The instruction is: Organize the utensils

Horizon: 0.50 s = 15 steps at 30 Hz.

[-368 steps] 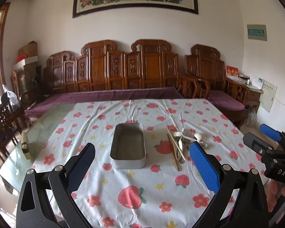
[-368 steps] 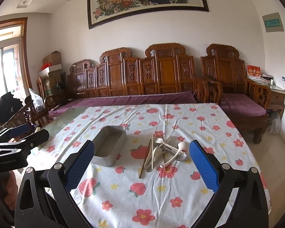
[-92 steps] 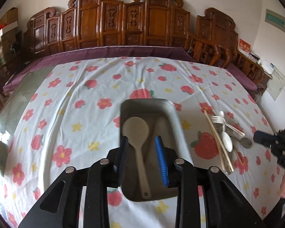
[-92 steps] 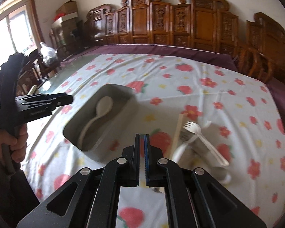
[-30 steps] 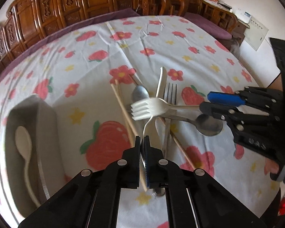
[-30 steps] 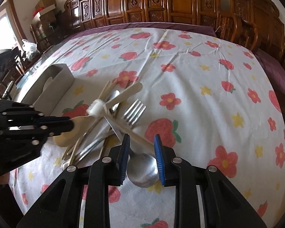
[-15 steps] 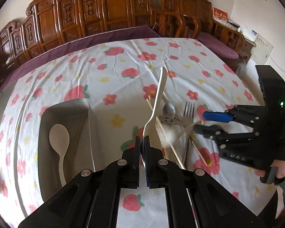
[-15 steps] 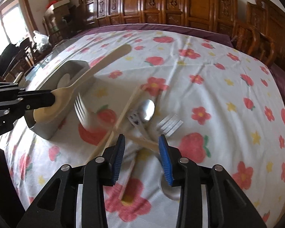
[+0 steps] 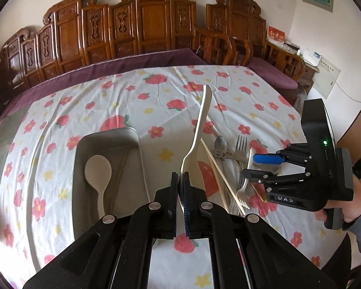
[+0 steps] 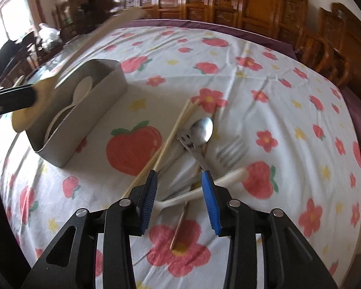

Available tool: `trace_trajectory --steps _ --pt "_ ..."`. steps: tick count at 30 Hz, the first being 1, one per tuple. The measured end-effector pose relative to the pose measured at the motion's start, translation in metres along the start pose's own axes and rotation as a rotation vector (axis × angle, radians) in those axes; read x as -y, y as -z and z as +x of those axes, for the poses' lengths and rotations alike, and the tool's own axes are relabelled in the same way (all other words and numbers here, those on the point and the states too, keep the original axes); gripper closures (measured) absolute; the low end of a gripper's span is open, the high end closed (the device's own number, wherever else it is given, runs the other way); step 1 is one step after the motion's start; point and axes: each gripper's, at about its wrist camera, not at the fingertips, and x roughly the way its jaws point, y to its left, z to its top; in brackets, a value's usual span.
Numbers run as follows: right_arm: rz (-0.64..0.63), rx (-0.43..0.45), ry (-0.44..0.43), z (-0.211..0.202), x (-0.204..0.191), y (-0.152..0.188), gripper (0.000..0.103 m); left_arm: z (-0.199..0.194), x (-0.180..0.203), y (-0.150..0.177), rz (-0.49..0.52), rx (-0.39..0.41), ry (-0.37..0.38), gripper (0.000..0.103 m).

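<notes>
My left gripper [image 9: 180, 180] is shut on the bowl of a cream plastic spoon [image 9: 199, 125] and holds it in the air, handle pointing away, just right of the grey metal tray [image 9: 132, 134]. A cream spoon [image 9: 97, 171] lies in the tray. My right gripper [image 10: 179, 180] is open, low over the utensil pile: a cream plastic fork [image 10: 228, 177] lies between its fingers, with a metal spoon [image 10: 202, 127], a metal fork [image 10: 231, 149] and wooden chopsticks [image 10: 173, 127] beyond. The right gripper also shows in the left wrist view [image 9: 255, 165].
The table has a strawberry and flower cloth [image 9: 156, 96]. A carved wooden bench [image 9: 142, 24] with a purple cushion stands behind it. The tray also shows in the right wrist view [image 10: 84, 110], with the held spoon [image 10: 84, 48] blurred above it.
My left gripper has carried the cream spoon up and left toward the tray. My right gripper has opened wider and come down over the plastic fork in the pile.
</notes>
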Motion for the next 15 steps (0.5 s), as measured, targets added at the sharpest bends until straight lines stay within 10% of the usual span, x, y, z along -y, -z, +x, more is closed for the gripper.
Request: trace_trajectory --steps 15 --pt "0.353 -0.025 0.059 0.021 0.009 0.016 0.062 -0.014 -0.026 0.021 -0.020 0.038 0.017 0.100"
